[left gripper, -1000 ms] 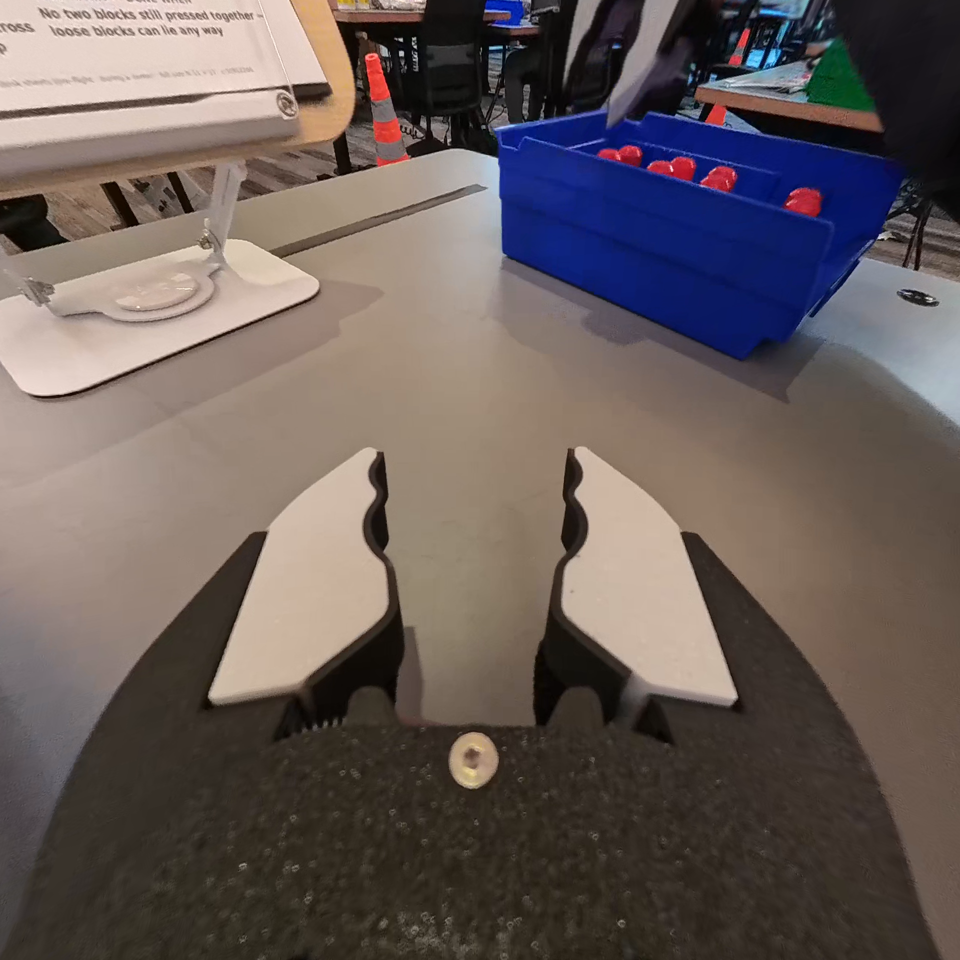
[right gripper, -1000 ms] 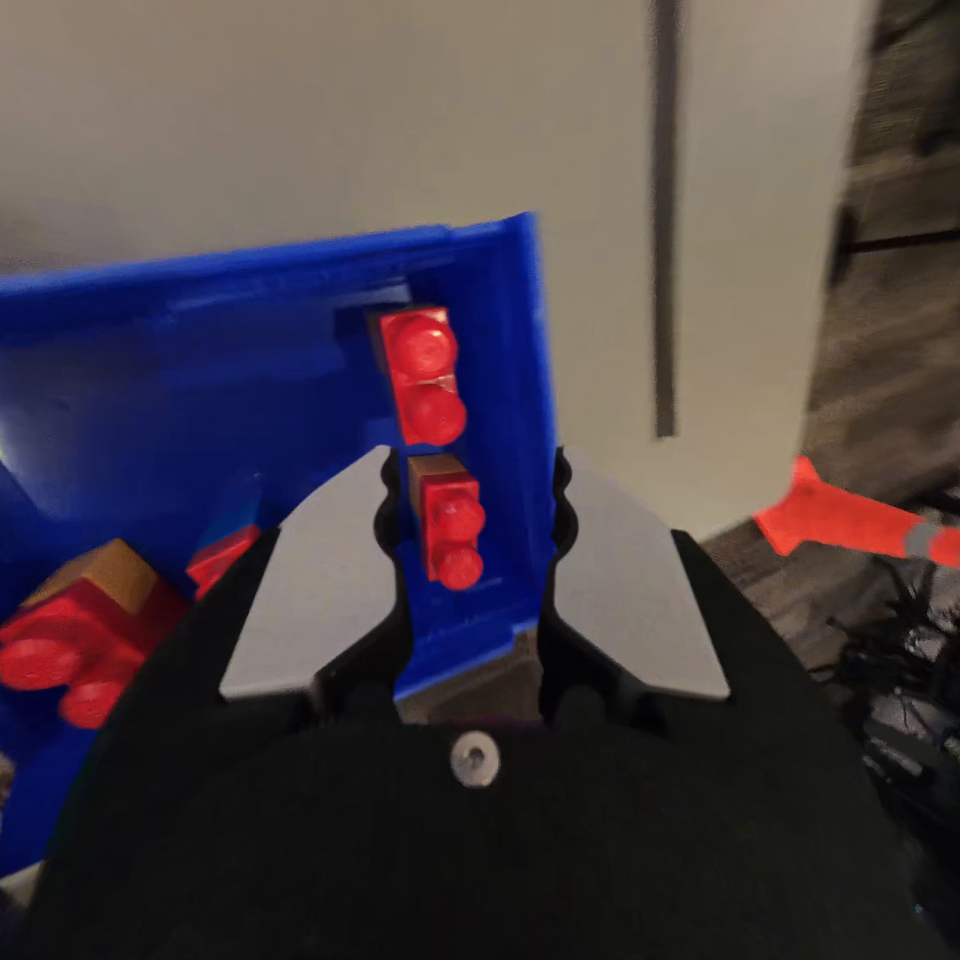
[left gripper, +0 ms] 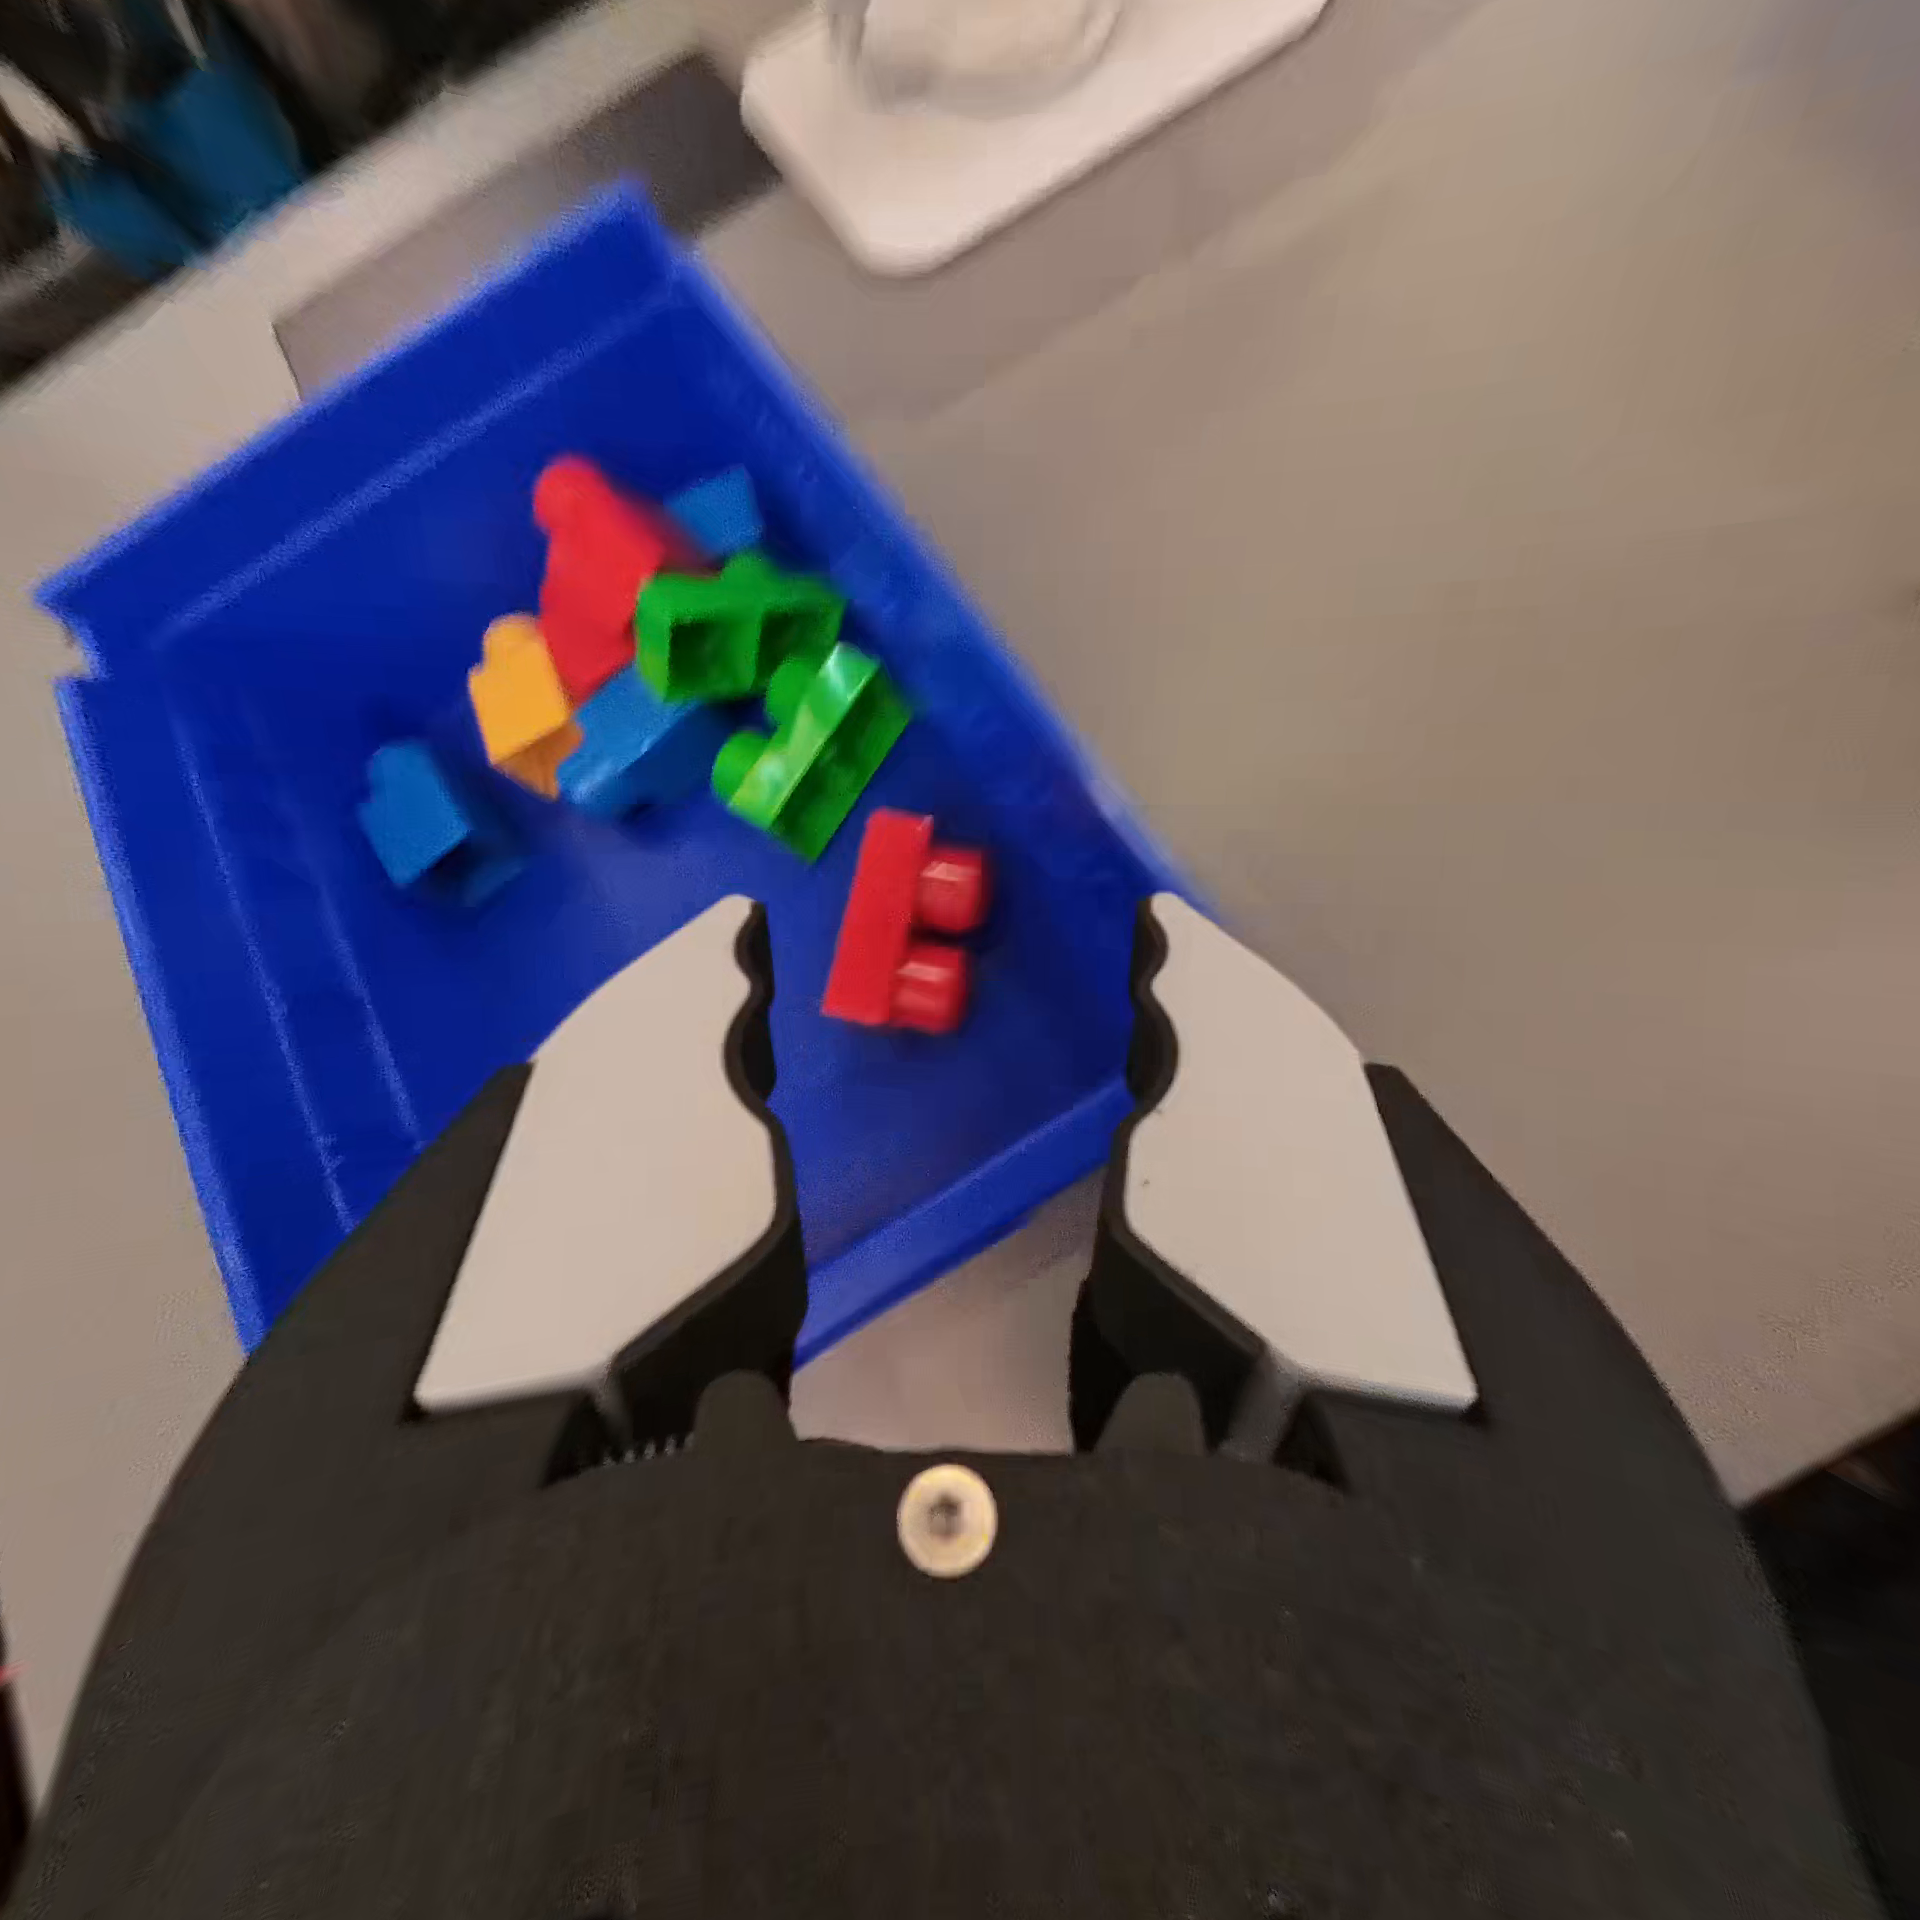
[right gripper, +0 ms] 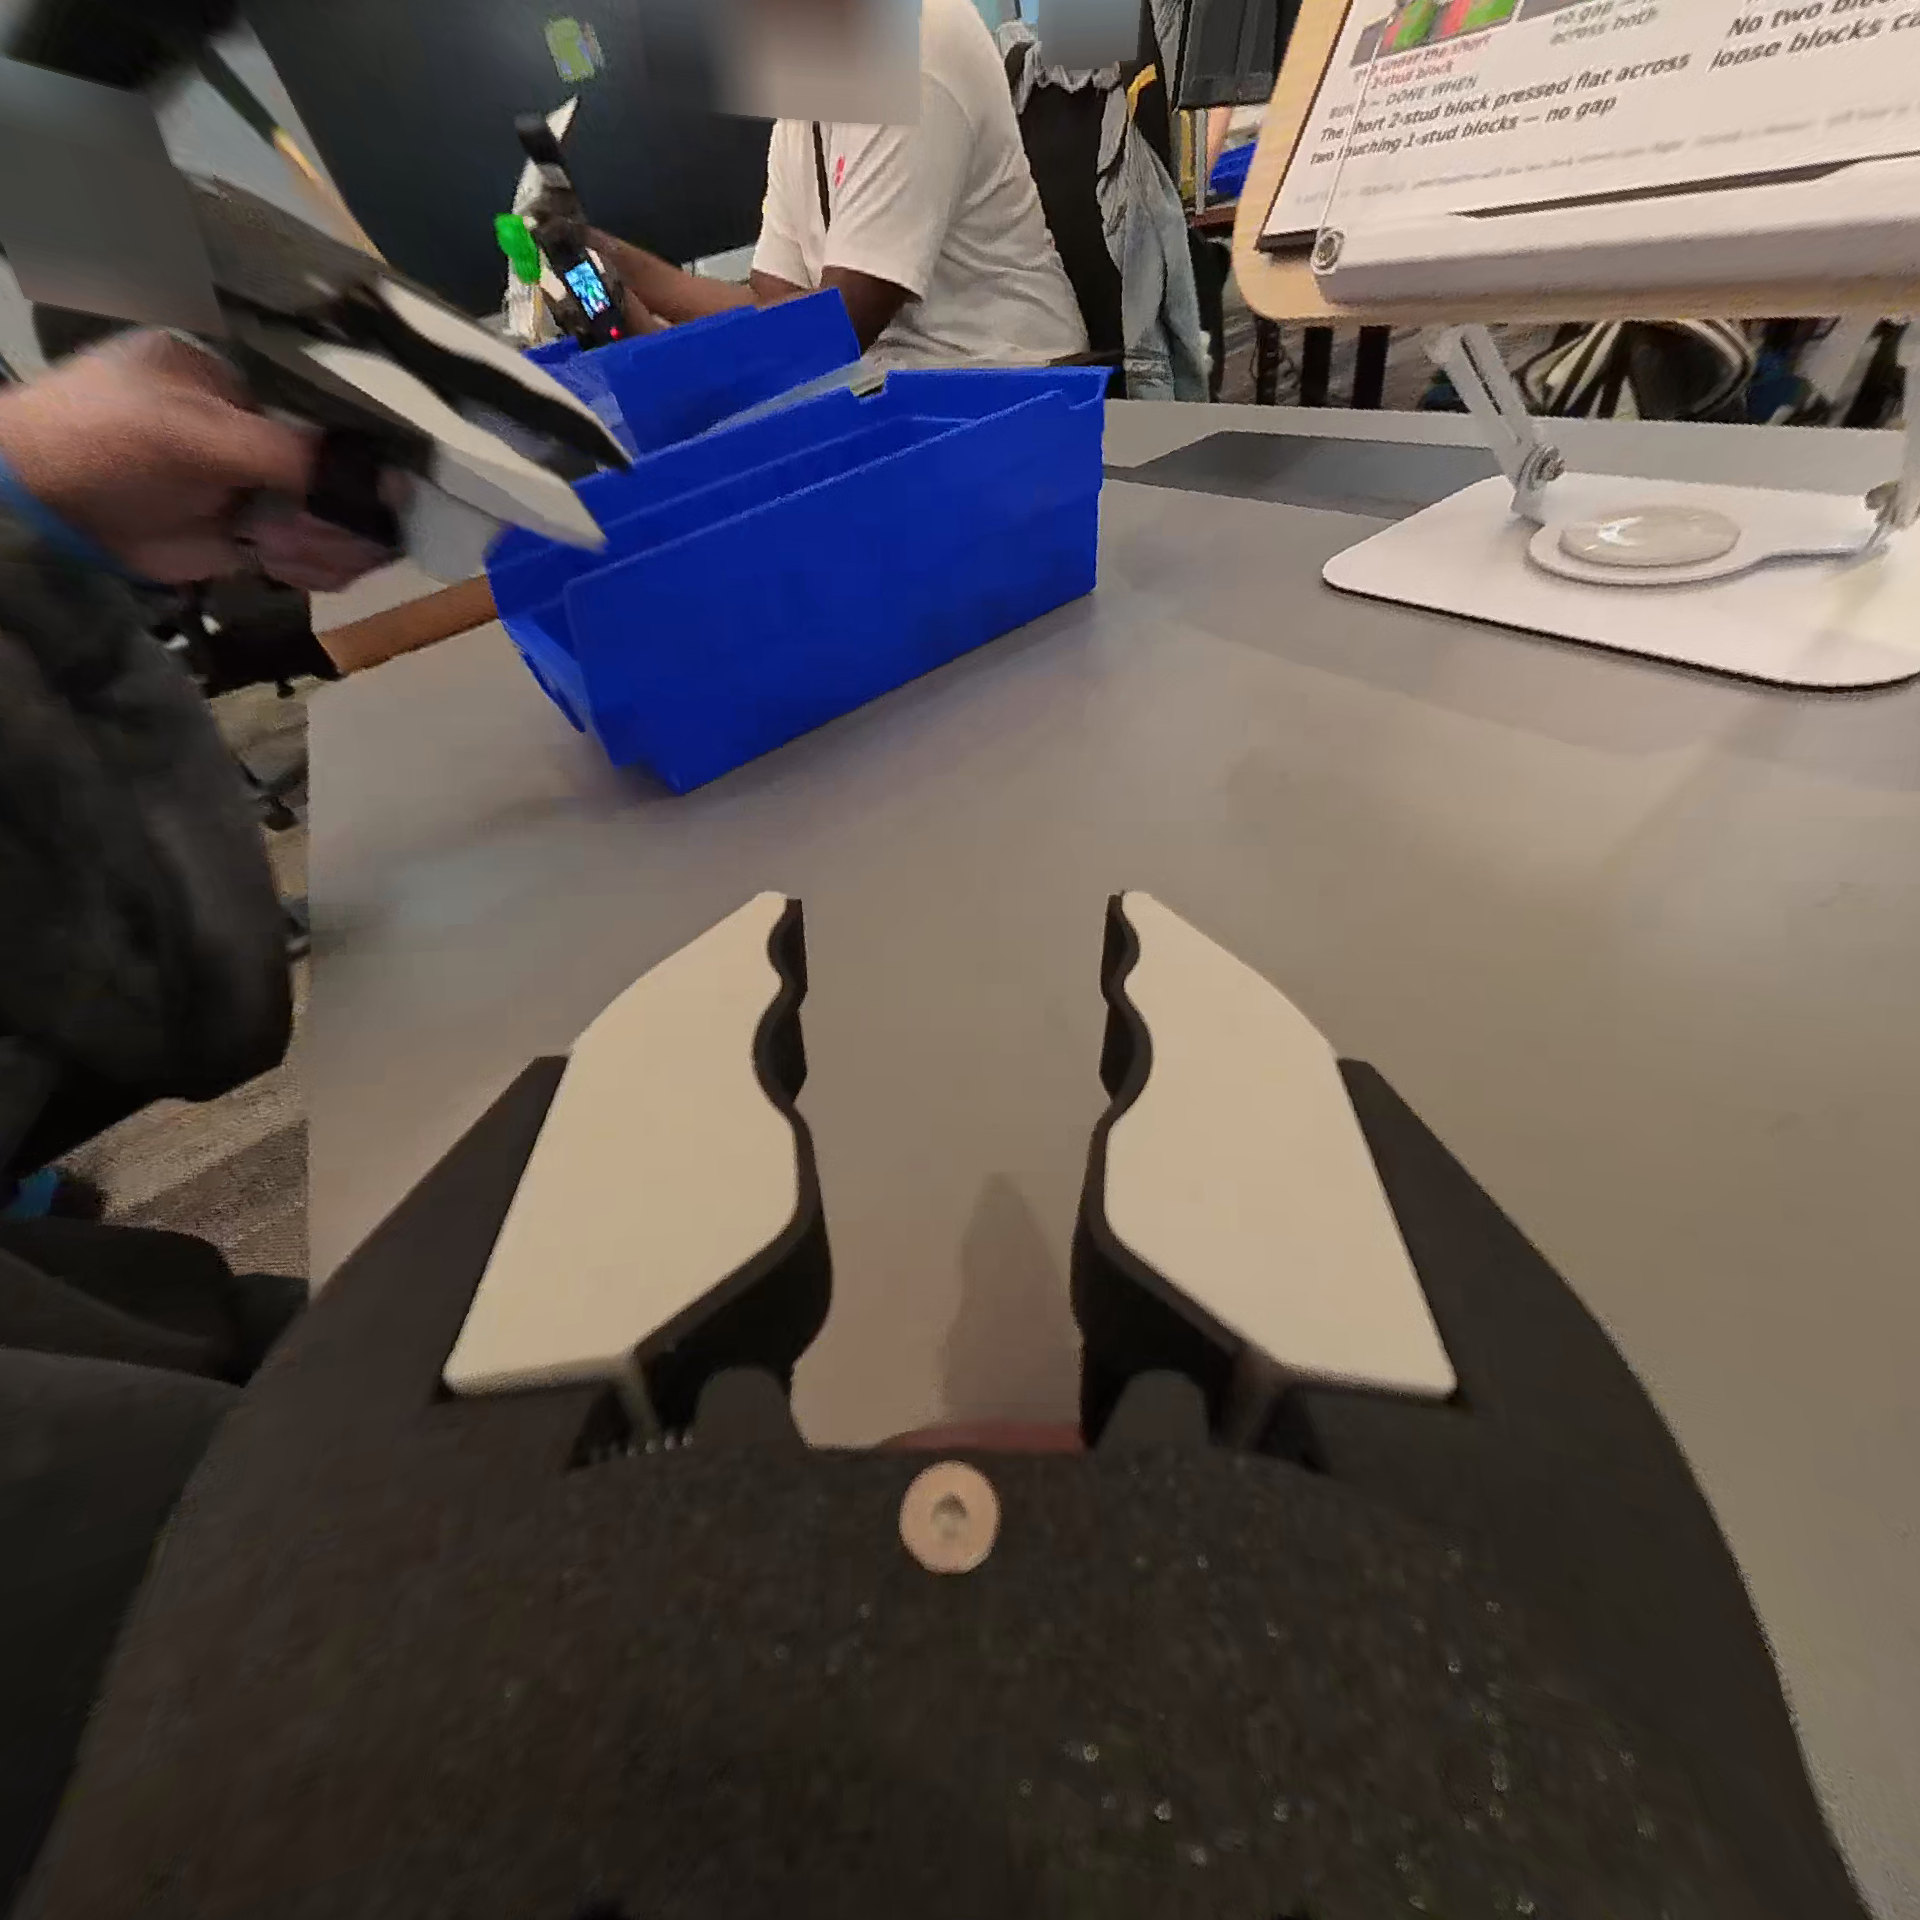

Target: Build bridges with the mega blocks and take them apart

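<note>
In the left wrist view, my left gripper [left gripper: 948, 914] is open and empty, and looks down into a blue bin [left gripper: 260, 935]. A red two-stud block [left gripper: 883, 925] lies on the bin floor just beyond its fingertips. Farther in lie two green blocks [left gripper: 810, 748], a red block [left gripper: 592, 582], an orange block [left gripper: 520, 686] and blue blocks [left gripper: 426, 810]. My right gripper [right gripper: 954, 904] is open and empty, low over the bare grey table [right gripper: 1351, 883]. The right wrist view shows the blue bin [right gripper: 831, 603] ahead to the left, with the left gripper [right gripper: 603, 499] over its near left corner.
A white stand with an instruction sheet [right gripper: 1662, 592] stands at the right; its base also shows in the left wrist view [left gripper: 997, 135]. The table's left edge [right gripper: 312, 935] is close. A person sits at another table with more blue bins [right gripper: 727, 353] behind. From my left tips it is roughly 9 cm to the red two-stud block [left gripper: 883, 925]; from my right, 30 cm.
The left gripper rose from low over the table to above the bin, pointing down. The right gripper left the bin and dropped low over the table. Both stayed open.
</note>
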Tool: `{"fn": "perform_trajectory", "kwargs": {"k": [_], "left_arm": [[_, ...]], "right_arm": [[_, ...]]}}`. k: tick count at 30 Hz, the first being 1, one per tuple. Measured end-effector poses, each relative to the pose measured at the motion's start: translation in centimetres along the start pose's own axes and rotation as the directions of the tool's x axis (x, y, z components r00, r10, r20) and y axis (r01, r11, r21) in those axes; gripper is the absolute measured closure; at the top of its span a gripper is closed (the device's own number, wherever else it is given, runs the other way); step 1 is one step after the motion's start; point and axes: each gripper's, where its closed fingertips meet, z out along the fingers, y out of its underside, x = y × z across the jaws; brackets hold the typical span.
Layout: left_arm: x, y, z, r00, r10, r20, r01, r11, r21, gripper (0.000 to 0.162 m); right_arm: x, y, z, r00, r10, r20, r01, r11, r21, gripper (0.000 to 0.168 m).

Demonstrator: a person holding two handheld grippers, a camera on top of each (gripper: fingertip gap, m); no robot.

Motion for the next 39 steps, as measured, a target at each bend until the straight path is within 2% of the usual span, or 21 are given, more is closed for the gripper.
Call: {"fn": "perform_trajectory", "kwargs": {"k": [3,5,7,8,10,12,14,17,19,21,24,27,31,34,39], "left_arm": [[-1.8,3.6,4.6,0.997,-0.043,-0.071,0.028,0.979,-0.204,0.095],[-1.8,5.1,6.8,0.987,-0.111,-0.119,0.072,0.953,-0.293,0.095],[-1.5,5.2,7.3,0.969,-0.187,-0.163,0.126,0.938,-0.324,0.115],[-1.7,5.4,7.4,0.972,-0.179,-0.149,0.120,0.933,-0.338,0.136],[-1.9,5.5,7.0,0.978,-0.170,-0.120,0.116,0.925,-0.361,0.140],[-3.4,5.1,6.1,0.991,-0.130,-0.019,0.115,0.928,-0.355,0.141],[-4.9,3.1,4.0,0.990,-0.116,0.080,0.133,0.953,-0.274,0.142],[-4.2,-2.6,-0.2,0.984,-0.133,0.115,0.141,0.988,-0.064,0.143],[-1.2,-7.0,-2.4,0.991,-0.119,0.055,0.114,0.990,0.086,0.143],[3.9,-10.4,-2.6,0.995,-0.062,-0.075,0.073,0.984,0.162,0.143],[10.8,-12.1,1.8,0.979,0.009,-0.206,0.012,0.995,0.100,0.143],[16.4,-11.7,8.6,0.942,-0.037,-0.334,0.025,0.999,-0.040,0.143],[18.4,-11.5,15.4,0.913,-0.186,-0.362,0.139,0.978,-0.152,0.143],[18.6,-12.1,17.3,0.886,-0.279,-0.370,0.231,0.958,-0.170,0.143],[18.5,-12.6,18.4,0.892,-0.302,-0.337,0.264,0.952,-0.153,0.143]], "right_arm": [[0.1,0.0,-0.1,1.000,0.005,0.006,-0.005,1.000,-0.002,0.114],[0.0,0.1,-0.2,1.000,-0.006,0.002,0.006,1.000,-0.008,0.114],[-0.1,0.2,-0.4,1.000,-0.028,-0.008,0.028,1.000,-0.014,0.114],[-0.1,0.3,-0.4,0.999,-0.041,-0.011,0.040,0.999,-0.018,0.114],[-0.3,0.4,-0.5,0.998,-0.056,-0.013,0.056,0.998,-0.021,0.115],[-0.3,0.3,-0.6,0.998,-0.058,-0.010,0.058,0.998,-0.019,0.116],[-0.3,0.4,-0.6,0.999,-0.053,-0.006,0.053,0.998,-0.018,0.117],[-0.3,0.3,-0.7,0.999,-0.047,-0.005,0.047,0.999,-0.010,0.117],[-0.2,0.2,-0.7,0.999,-0.048,-0.008,0.048,0.999,-0.005,0.118],[-0.2,0.1,-0.8,0.999,-0.050,-0.009,0.050,0.999,0.000,0.119],[0.1,0.0,-1.0,0.999,-0.048,-0.022,0.048,0.999,0.011,0.119],[0.3,-0.2,-1.2,0.998,-0.059,-0.038,0.060,0.998,0.023,0.120],[0.5,-0.3,-1.4,0.997,-0.056,-0.046,0.057,0.998,0.032,0.122],[0.5,-0.3,-1.4,0.998,-0.057,-0.041,0.058,0.998,0.034,0.122],[0.3,-0.2,-1.4,0.997,-0.064,-0.036,0.065,0.997,0.028,0.123]]}}
